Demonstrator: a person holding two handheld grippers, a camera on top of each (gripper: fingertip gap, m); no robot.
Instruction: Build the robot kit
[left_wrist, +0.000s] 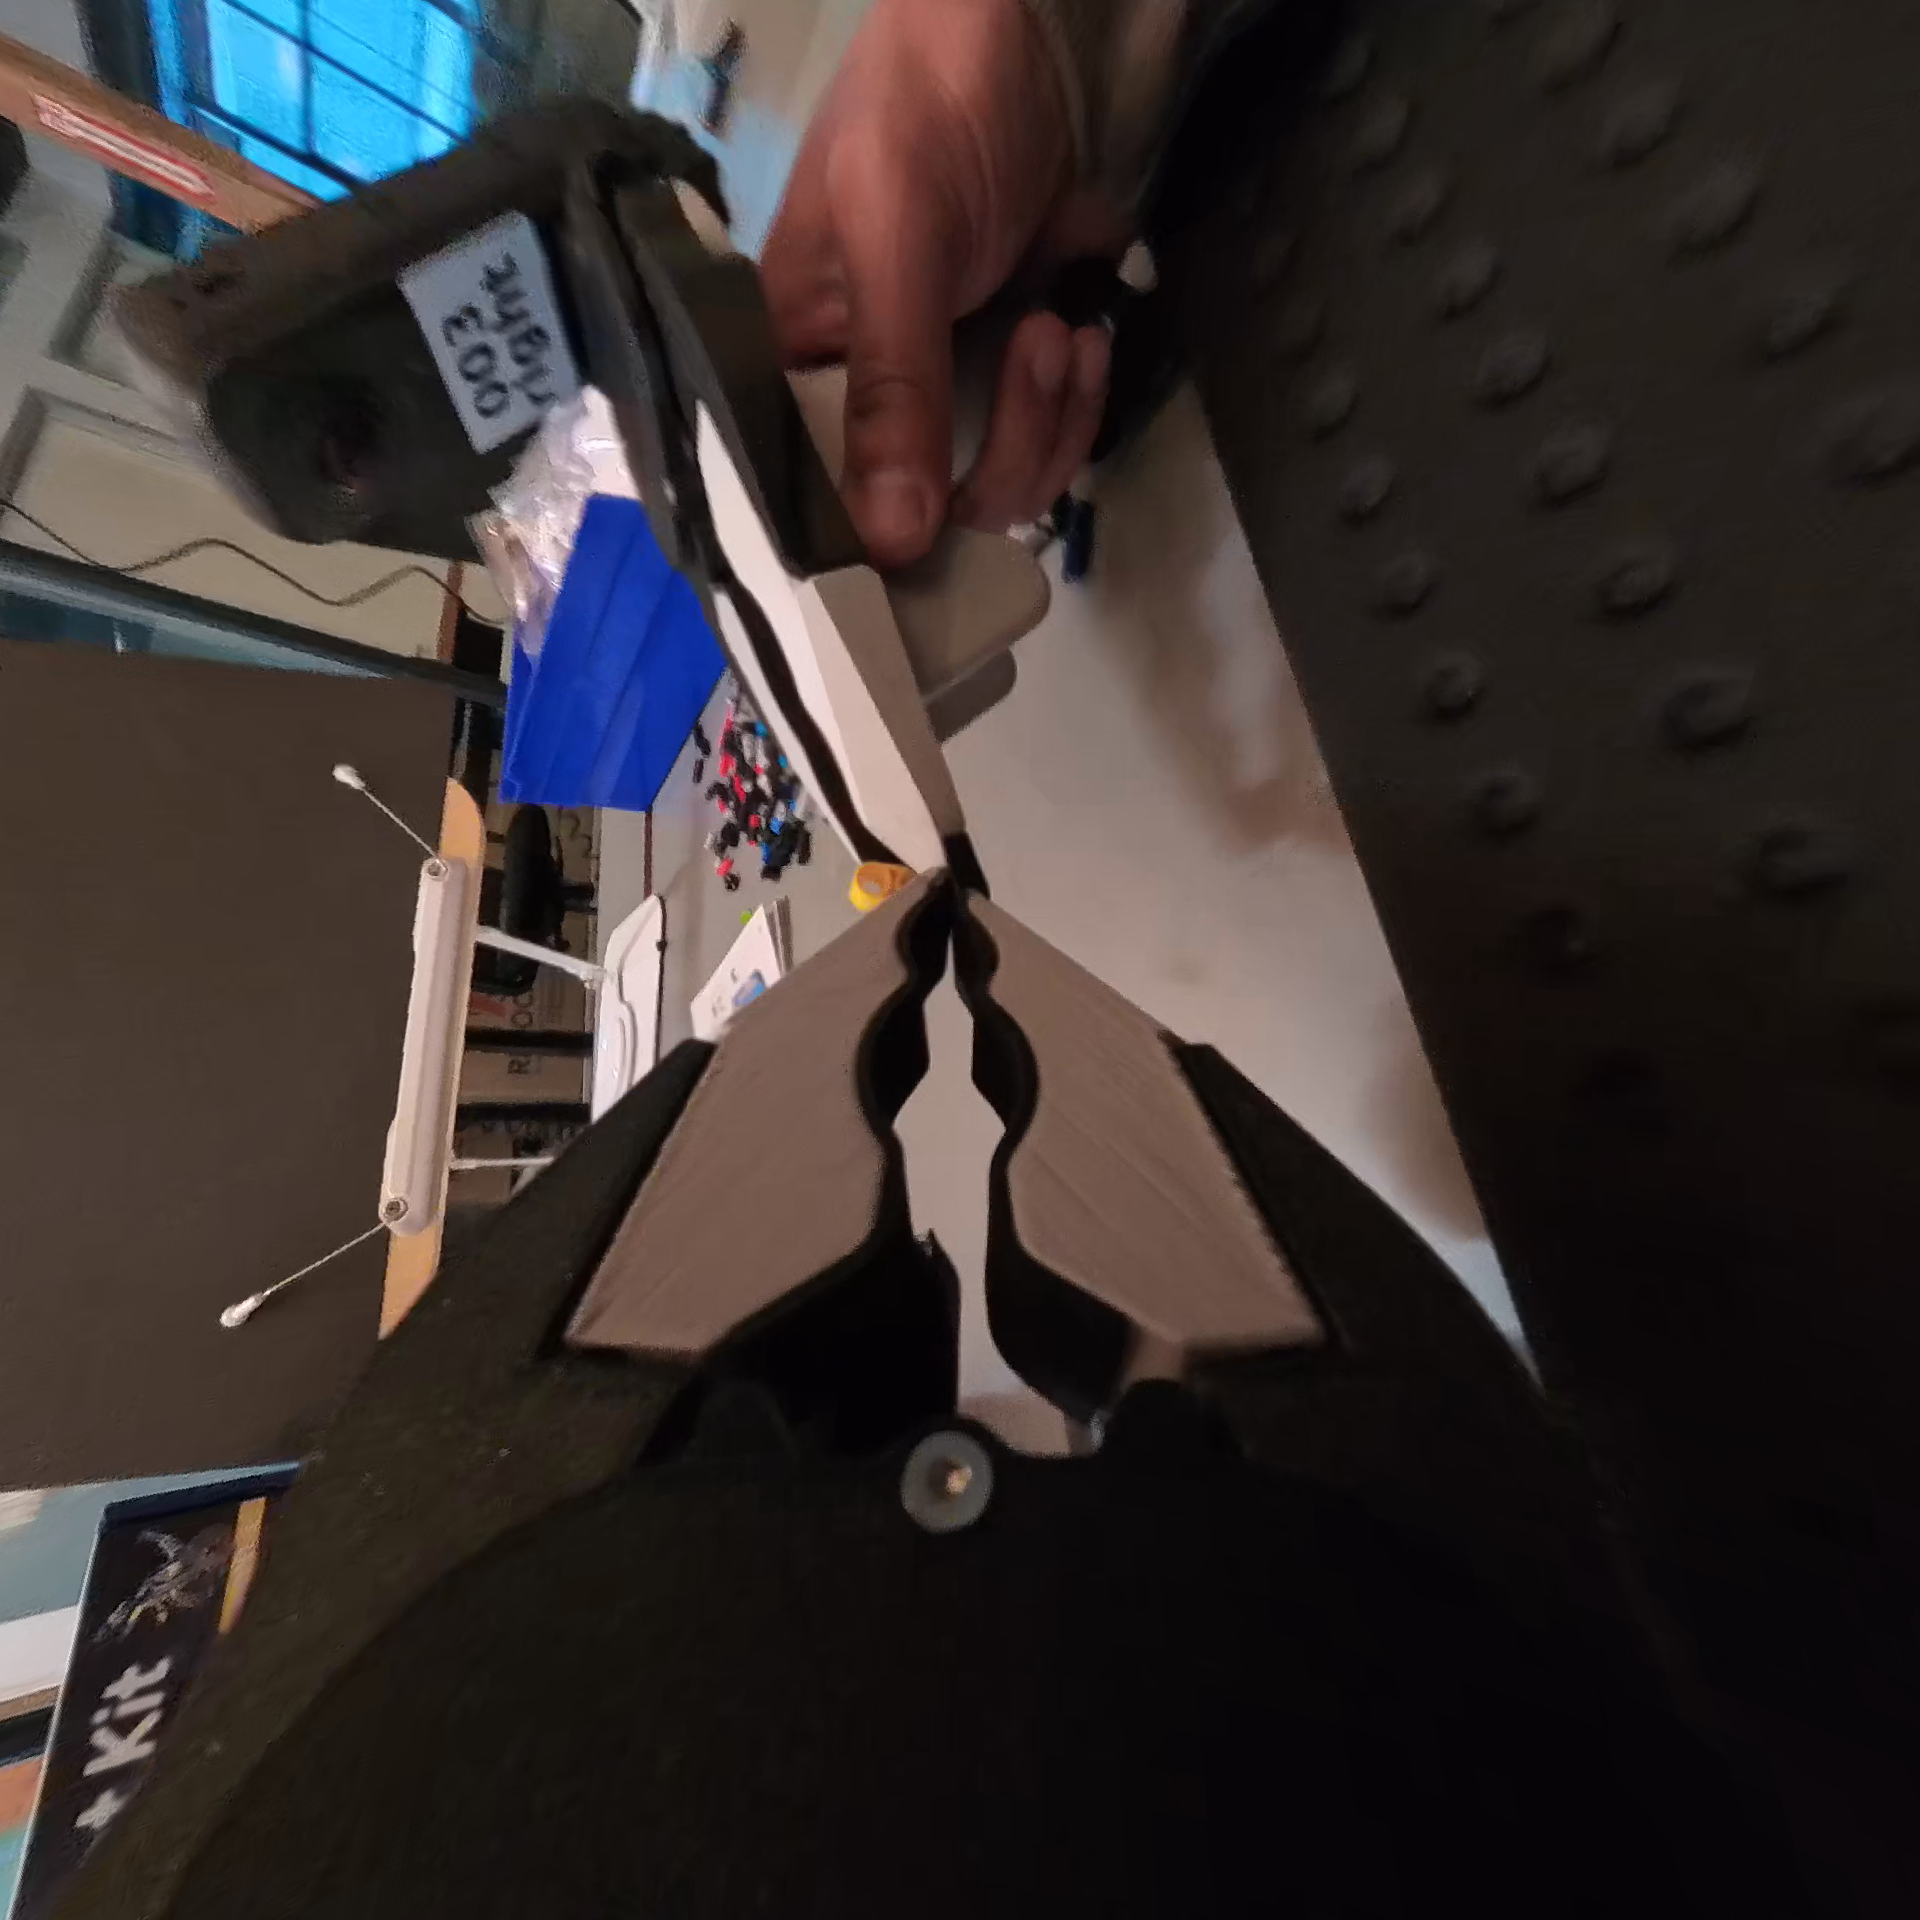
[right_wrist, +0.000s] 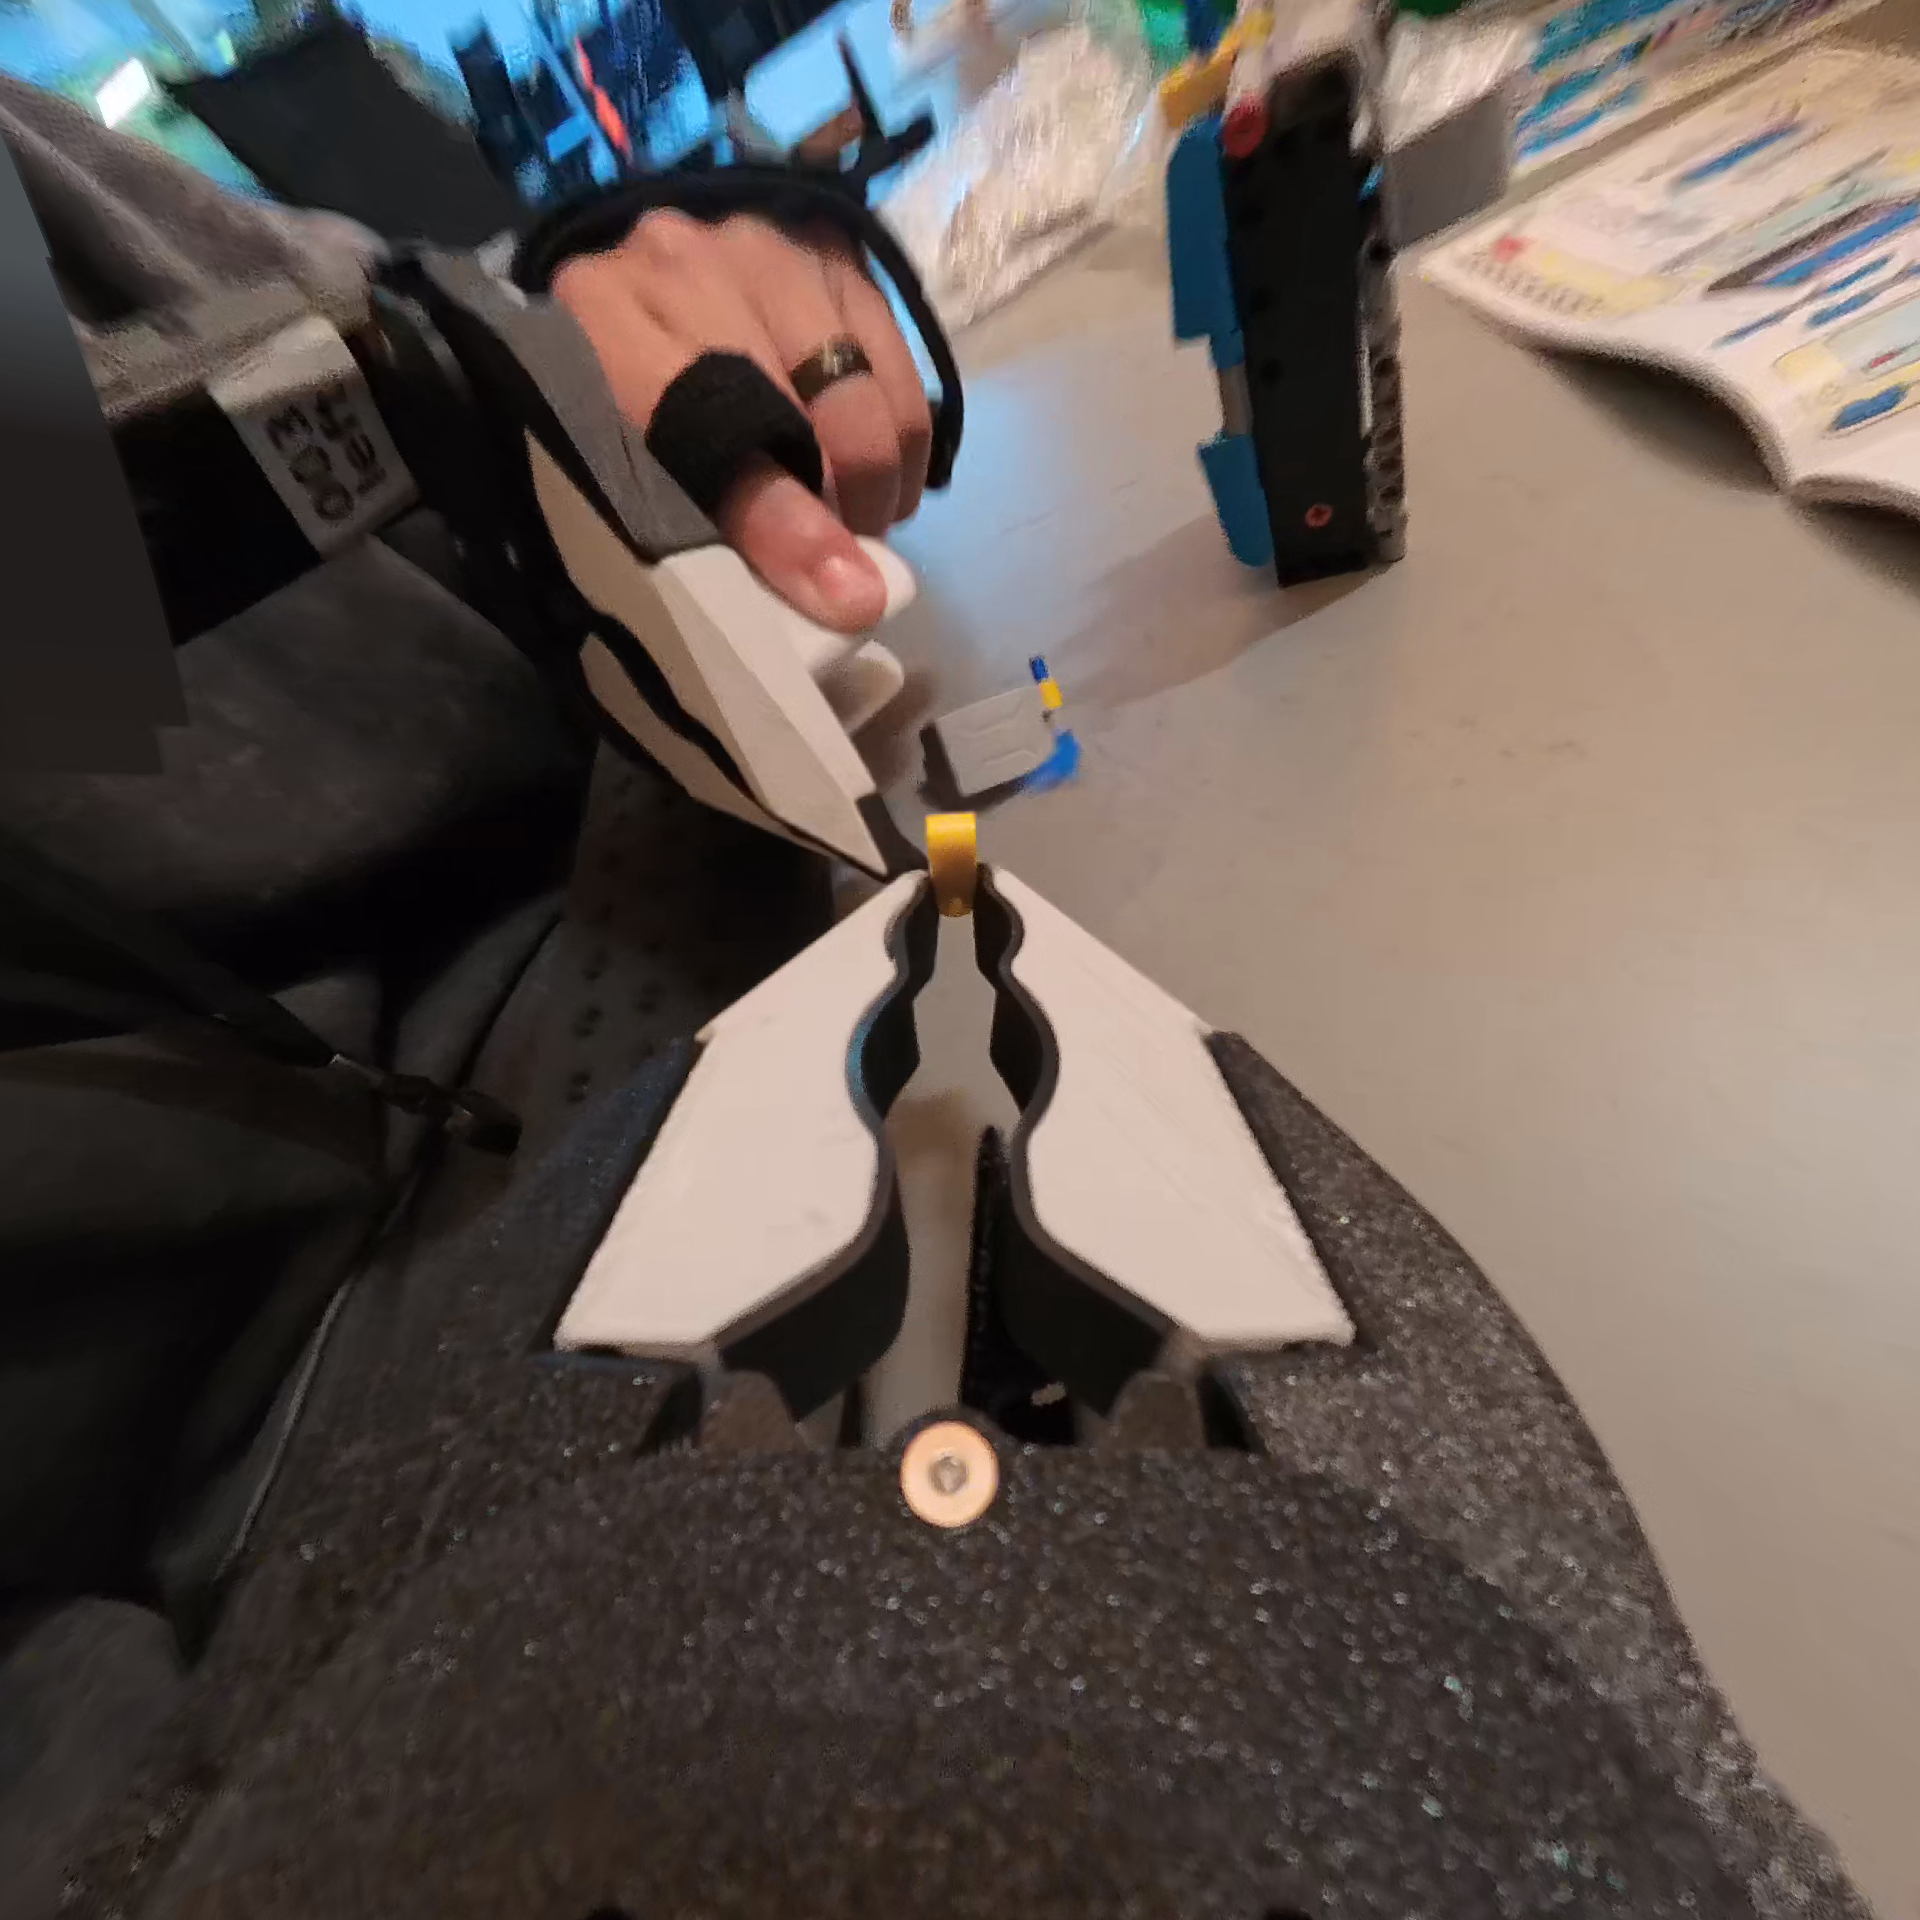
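My right gripper (right_wrist: 951, 883) is shut on a small yellow piece (right_wrist: 951, 860) that stands up from between its fingertips, low over the grey table (right_wrist: 1455, 987). My left gripper (left_wrist: 951, 891) has its tips closed together, and a small dark bit shows right at them; I cannot tell whether it is held. The two grippers meet tip to tip. In the right wrist view the left gripper (right_wrist: 883, 847) comes in from the upper left and touches beside the yellow piece. In the left wrist view the right gripper (left_wrist: 940, 857) comes in from above, with the yellow piece (left_wrist: 878, 883) beside its tip.
A blue and black brick model (right_wrist: 1288, 312) stands upright at the back. A grey piece with blue and yellow bits (right_wrist: 992, 743) lies just beyond the tips. An open booklet (right_wrist: 1714, 260) is at the right. A pile of small loose pieces (left_wrist: 753, 790) and a blue bag (left_wrist: 613, 675) lie farther off. Less than 4 cm separates the two grippers' tips.
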